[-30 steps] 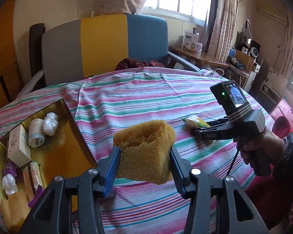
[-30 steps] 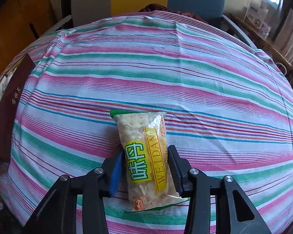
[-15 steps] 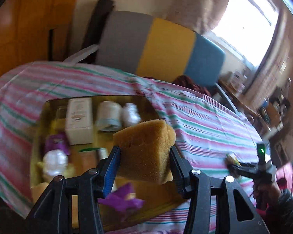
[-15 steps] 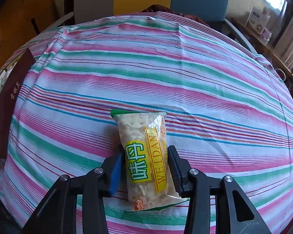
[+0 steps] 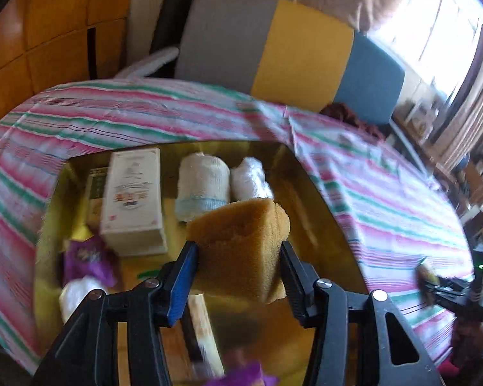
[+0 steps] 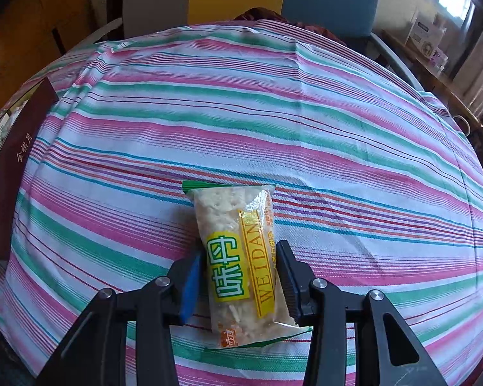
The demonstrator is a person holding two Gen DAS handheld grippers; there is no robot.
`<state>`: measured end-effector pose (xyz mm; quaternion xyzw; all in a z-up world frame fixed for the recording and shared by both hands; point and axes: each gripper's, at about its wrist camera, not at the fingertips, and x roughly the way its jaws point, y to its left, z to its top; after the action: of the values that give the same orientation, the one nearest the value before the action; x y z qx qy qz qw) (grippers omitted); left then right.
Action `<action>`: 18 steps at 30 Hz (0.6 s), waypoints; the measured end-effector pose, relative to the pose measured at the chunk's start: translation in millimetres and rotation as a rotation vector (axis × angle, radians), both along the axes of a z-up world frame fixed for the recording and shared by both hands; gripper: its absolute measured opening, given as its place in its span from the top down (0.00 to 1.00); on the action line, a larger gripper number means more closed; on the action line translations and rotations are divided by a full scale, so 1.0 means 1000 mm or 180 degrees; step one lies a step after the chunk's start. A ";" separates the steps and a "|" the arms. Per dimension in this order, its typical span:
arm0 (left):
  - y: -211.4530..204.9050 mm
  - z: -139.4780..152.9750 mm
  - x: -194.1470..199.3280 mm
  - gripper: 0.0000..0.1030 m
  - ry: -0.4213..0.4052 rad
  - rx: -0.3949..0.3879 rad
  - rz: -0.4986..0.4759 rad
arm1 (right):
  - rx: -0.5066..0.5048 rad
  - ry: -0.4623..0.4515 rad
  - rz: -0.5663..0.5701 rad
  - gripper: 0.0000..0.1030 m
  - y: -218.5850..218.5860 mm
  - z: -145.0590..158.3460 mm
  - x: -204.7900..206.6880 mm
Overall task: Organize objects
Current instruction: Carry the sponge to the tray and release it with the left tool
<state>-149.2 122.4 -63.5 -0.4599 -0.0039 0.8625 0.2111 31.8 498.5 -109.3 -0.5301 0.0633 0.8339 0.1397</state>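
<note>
A tan sponge (image 5: 241, 244) sits between the pads of my left gripper (image 5: 238, 252), whose jaws are opening while the pads still touch its sides. It hangs over the golden tray (image 5: 325, 225), just in front of a rolled white cloth (image 5: 203, 183) and a plastic-wrapped bundle (image 5: 251, 177). My right gripper (image 6: 240, 254) is shut on a cracker packet (image 6: 232, 212) that lies on the striped tablecloth (image 6: 306, 112). In the left wrist view, the right gripper (image 5: 434, 284) shows small at the far right.
Inside the tray lie a white box (image 5: 132, 199), a purple packet (image 5: 87, 260) and several other small items. The tray's maroon outer wall (image 6: 13, 167) stands at the left of the right wrist view. A grey, yellow and blue chair (image 5: 273, 41) stands behind the table.
My left gripper has carried the sponge leftward from over the cloth to over the tray and has rolled. The right gripper and the packet have not moved.
</note>
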 end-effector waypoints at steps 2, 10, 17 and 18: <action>0.004 -0.013 -0.011 0.50 -0.0097 -0.0179 0.0095 | 0.0005 0.0000 0.0002 0.57 0.000 -0.001 0.000; 0.004 -0.019 -0.016 0.36 -0.0171 -0.0330 0.0063 | 0.0016 0.0011 -0.0004 0.57 -0.001 -0.002 0.000; -0.020 0.015 0.014 0.36 0.0160 -0.0217 0.0258 | 0.0052 0.0017 -0.0020 0.57 -0.003 -0.002 -0.001; -0.024 0.019 0.021 0.36 0.0246 -0.0240 0.0292 | 0.0062 0.0017 -0.0024 0.58 -0.003 -0.002 -0.001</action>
<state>-128.1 98.1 -44.2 -0.4333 0.0156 0.8879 0.1538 31.0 495.2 -111.6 -0.5263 0.0576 0.8353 0.1478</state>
